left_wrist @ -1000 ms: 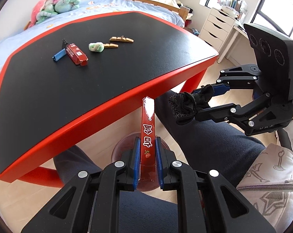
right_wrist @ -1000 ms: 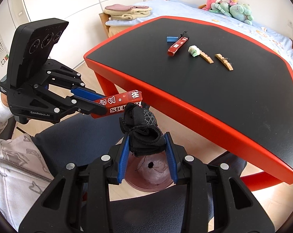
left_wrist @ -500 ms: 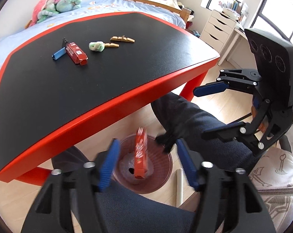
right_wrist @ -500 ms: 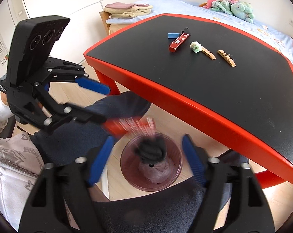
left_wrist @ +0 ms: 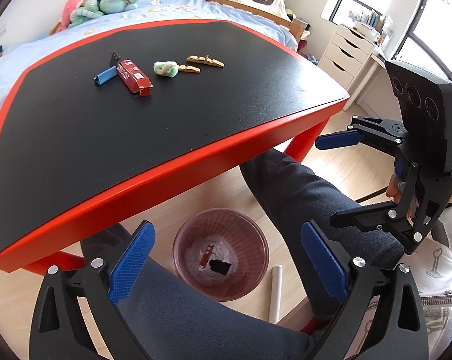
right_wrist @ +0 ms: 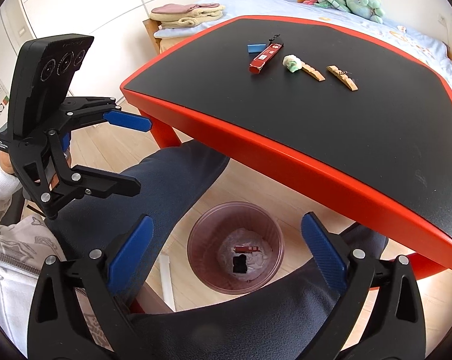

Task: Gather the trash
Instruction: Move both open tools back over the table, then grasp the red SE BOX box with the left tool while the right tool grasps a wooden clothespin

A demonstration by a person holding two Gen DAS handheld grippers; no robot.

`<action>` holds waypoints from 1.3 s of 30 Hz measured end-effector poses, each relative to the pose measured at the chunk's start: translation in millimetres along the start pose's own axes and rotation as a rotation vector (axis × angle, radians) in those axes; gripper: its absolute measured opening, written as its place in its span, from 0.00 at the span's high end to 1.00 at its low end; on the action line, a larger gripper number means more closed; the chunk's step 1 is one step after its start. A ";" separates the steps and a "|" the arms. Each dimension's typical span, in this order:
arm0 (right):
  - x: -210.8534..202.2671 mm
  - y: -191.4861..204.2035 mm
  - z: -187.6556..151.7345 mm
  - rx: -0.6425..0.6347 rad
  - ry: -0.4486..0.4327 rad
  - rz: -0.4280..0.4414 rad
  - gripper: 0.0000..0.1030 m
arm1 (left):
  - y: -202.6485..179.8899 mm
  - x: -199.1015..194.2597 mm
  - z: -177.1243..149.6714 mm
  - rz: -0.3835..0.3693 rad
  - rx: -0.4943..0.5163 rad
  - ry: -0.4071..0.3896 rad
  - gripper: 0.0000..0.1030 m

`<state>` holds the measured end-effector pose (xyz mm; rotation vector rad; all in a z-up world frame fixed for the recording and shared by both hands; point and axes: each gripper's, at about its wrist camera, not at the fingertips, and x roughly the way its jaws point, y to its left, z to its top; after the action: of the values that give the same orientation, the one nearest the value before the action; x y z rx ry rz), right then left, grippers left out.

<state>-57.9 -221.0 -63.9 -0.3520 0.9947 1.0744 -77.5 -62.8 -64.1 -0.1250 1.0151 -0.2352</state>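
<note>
A red wrapper [left_wrist: 207,253] and a black scrap [left_wrist: 219,266] lie inside the bin [left_wrist: 193,234] on the floor below the desk [left_wrist: 154,138]; both the left claw [left_wrist: 226,261] and right claw [right_wrist: 226,258] hang above it, spread wide, holding nothing

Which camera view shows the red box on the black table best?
The left wrist view shows the red rectangular cardboard box best: it is larger there, its white lettering visible. In the right wrist view, the box appears smaller, its printing too small to make out.
</note>
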 end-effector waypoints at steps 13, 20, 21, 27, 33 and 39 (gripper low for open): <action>-17.6 -3.8 10.1 0.006 -0.047 -0.006 0.05 | 4.9 -8.8 11.8 0.017 -0.020 -0.030 0.08; -30.3 -15.9 27.3 -0.005 -0.091 -0.051 0.05 | 17.0 -15.9 32.8 0.059 -0.042 -0.056 0.08; -31.8 -18.7 30.5 -0.003 -0.095 -0.062 0.05 | 19.2 -17.1 37.0 0.069 -0.046 -0.061 0.08; -36.4 -40.1 57.0 0.011 -0.136 -0.099 0.05 | 34.9 -21.3 65.5 0.117 -0.075 -0.092 0.08; -36.0 -60.2 87.2 -0.008 -0.180 -0.135 0.05 | 48.8 -16.7 92.7 0.130 -0.113 -0.122 0.08; -20.9 -79.8 105.4 -0.037 -0.193 -0.164 0.05 | 61.1 0.6 115.5 0.161 -0.165 -0.123 0.08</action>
<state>61.0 -199.5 -6.4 -0.3469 0.7618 0.9591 29.6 -4.4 -17.1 -0.2041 0.9165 0.0031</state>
